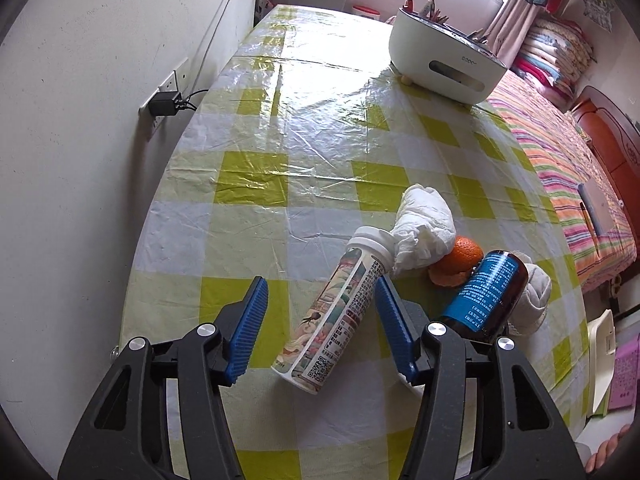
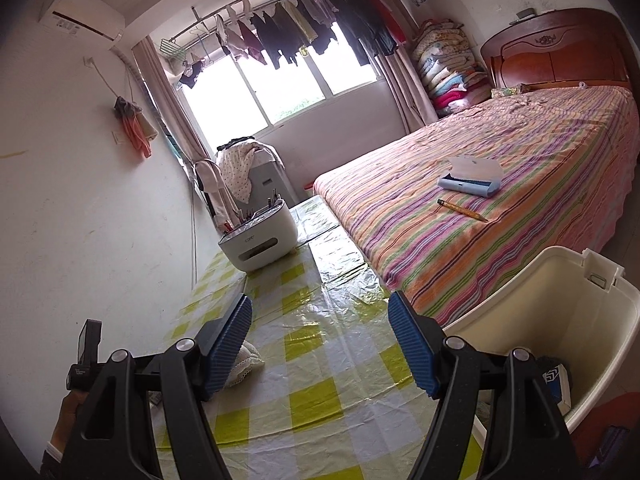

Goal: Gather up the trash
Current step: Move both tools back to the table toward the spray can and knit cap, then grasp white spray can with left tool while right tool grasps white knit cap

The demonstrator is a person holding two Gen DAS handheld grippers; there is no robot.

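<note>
In the left wrist view my left gripper (image 1: 320, 316) is open, its blue pads on either side of a white printed tube (image 1: 340, 312) that lies on the checked tablecloth (image 1: 280, 140). A crumpled white tissue (image 1: 424, 236), an orange peel (image 1: 458, 260) and a brown bottle with a blue label (image 1: 486, 292) lie just right of the tube. A white cloth (image 1: 534, 296) lies behind the bottle. In the right wrist view my right gripper (image 2: 320, 344) is open and empty above the table, next to a cream trash bin (image 2: 560, 320) with a blue-and-white item (image 2: 554, 384) inside.
A white desk organiser with pens (image 1: 444, 60) stands at the table's far end, also in the right wrist view (image 2: 260, 236). The wall with a plugged socket (image 1: 164, 104) runs along the left. A striped bed (image 2: 500, 184) with a pencil case (image 2: 470, 182) lies right.
</note>
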